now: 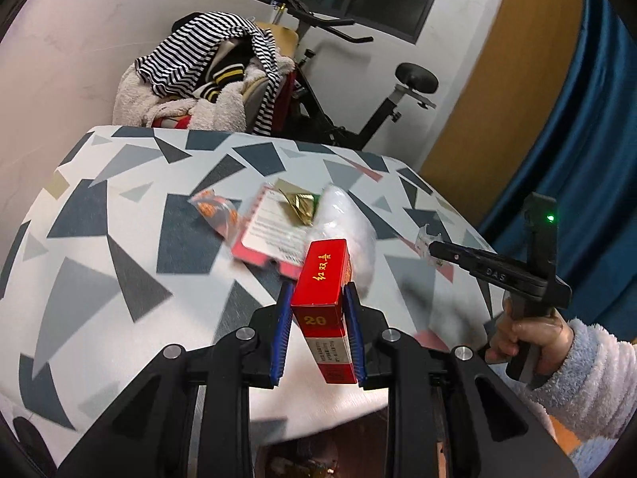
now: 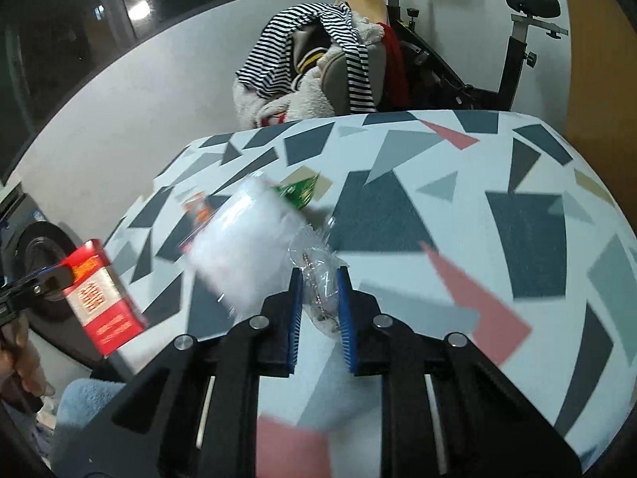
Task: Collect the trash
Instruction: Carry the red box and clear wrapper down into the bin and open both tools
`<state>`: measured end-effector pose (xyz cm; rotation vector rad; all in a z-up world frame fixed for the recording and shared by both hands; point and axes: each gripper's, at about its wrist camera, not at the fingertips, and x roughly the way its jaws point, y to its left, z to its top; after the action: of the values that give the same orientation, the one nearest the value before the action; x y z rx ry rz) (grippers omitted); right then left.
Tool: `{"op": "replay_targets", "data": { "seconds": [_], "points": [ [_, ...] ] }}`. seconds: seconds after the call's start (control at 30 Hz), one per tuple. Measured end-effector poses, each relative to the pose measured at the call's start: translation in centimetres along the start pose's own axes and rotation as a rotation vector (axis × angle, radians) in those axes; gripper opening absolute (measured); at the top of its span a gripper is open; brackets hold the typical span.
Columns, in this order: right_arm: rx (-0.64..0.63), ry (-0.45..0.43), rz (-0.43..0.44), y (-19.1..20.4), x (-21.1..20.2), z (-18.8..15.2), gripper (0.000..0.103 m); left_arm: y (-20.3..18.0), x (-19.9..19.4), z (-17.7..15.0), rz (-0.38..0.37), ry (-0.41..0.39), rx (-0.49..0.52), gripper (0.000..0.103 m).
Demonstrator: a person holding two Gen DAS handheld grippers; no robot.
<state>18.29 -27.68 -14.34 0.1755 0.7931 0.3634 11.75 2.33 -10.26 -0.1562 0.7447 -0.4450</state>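
Note:
My left gripper (image 1: 318, 290) is shut on a red cigarette box (image 1: 324, 283) and holds it above the table's near edge; the box also shows in the right wrist view (image 2: 103, 298). My right gripper (image 2: 318, 275) is shut on a crumpled clear plastic wrapper (image 2: 314, 263); it also shows in the left wrist view (image 1: 434, 247). On the patterned table (image 1: 99, 259) lie a white plastic bag (image 1: 350, 219), a pink-edged card (image 1: 274, 227), a gold foil wrapper (image 1: 298, 207) and an orange packet (image 1: 213, 209).
A chair piled with striped and fleecy clothes (image 1: 207, 75) stands behind the table. An exercise bike (image 1: 358, 91) stands beside it. A blue curtain (image 1: 589, 159) hangs at the right. A washing machine (image 2: 36, 255) shows at the left.

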Motion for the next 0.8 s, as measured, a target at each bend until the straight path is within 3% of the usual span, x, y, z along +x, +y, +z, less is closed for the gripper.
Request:
{"op": "replay_targets", "data": {
  "seconds": [0.3, 0.8],
  "points": [
    [-0.002, -0.026, 0.057, 2.6, -4.8, -5.7, 0.020, -2.8, -2.0, -4.8, -0.004, 0.041, 0.047, 0.025],
    [-0.028, 0.022, 0.107, 5.7, -6.2, -14.0, 0.020, -4.3, -0.7, -14.7, 0.013, 0.164, 0.118, 0.025]
  ]
}}
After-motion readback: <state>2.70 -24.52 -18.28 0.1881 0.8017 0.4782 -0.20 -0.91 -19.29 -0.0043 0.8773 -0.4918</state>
